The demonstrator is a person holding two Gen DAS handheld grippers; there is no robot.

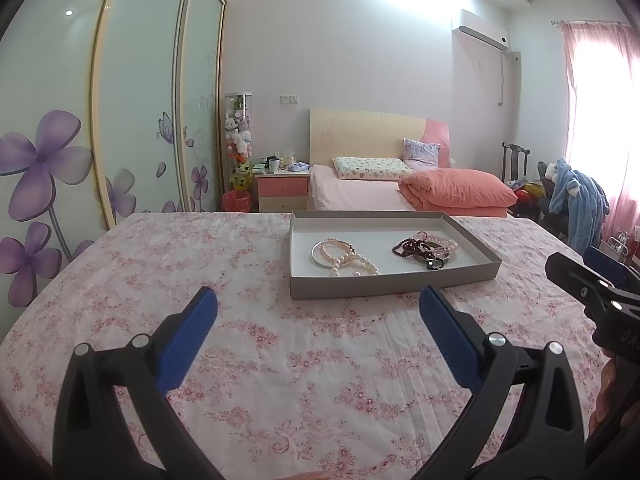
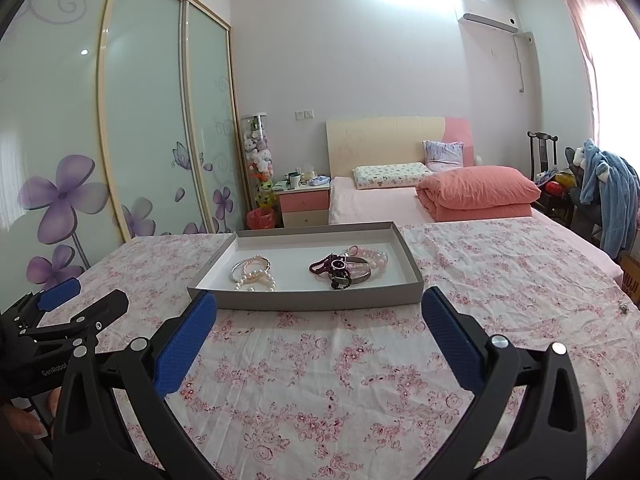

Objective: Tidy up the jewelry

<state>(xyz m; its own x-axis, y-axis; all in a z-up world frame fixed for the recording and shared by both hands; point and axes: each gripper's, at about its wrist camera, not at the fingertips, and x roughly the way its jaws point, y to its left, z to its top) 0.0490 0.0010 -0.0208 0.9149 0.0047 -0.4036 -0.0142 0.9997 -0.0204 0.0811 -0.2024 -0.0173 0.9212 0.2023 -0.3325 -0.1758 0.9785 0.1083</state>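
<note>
A shallow grey tray (image 1: 392,281) (image 2: 304,300) sits on the floral cloth. In it lie pearl strands with a silver bangle (image 1: 344,258) (image 2: 254,274) on the left, and a pile of dark and pink bead bracelets (image 1: 426,249) (image 2: 348,266) on the right. My left gripper (image 1: 318,304) is open and empty, short of the tray's near left corner. My right gripper (image 2: 319,308) is open and empty, just before the tray's near wall. Each gripper shows at the edge of the other's view.
The table is covered by a pink floral cloth (image 1: 200,280) (image 2: 500,280). Behind it stand a bed with an orange quilt (image 1: 456,194), a pink nightstand (image 1: 282,192) and sliding wardrobe doors (image 1: 120,120). A small dark object (image 2: 623,310) lies on the cloth at the far right.
</note>
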